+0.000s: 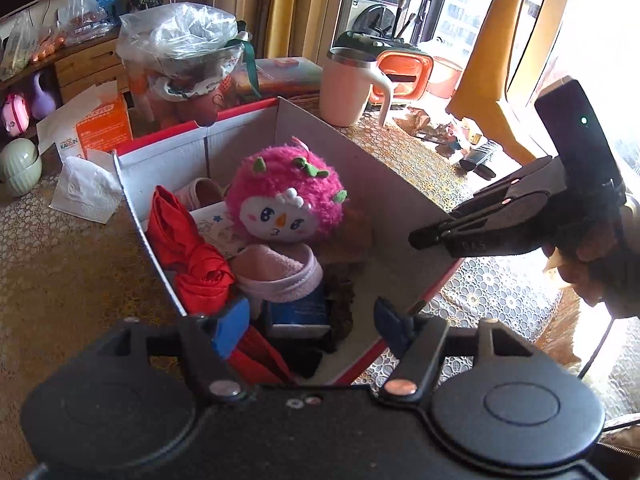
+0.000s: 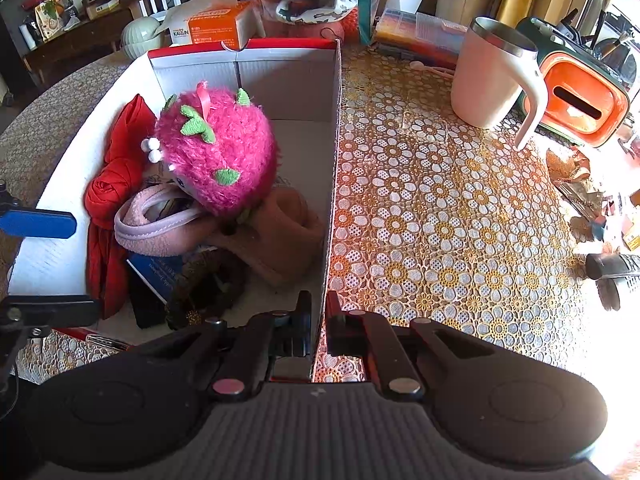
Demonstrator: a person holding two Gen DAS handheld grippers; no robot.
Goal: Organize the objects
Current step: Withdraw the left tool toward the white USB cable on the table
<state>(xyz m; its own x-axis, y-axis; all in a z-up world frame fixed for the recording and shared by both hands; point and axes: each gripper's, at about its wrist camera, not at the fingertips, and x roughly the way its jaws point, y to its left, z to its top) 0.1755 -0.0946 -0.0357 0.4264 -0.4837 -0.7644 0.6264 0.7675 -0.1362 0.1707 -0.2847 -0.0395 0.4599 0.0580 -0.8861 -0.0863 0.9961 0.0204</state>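
The right claw (image 2: 318, 320) is shut tight on the side wall of the cardboard box (image 2: 334, 168), likely so the box is kept from sliding on the desk (image 2: 440, 208). The left claw (image 1: 308, 320) is held wide and empty over the box, where the pink plush toy (image 1: 286, 196) is tucked in.

text: "KAIXIN" | on: orange-and-white tissue box (image 1: 96, 128) (image 2: 208, 28) | where: bench's far edge, behind cardboard box (image 2: 244, 64); other print unreadable
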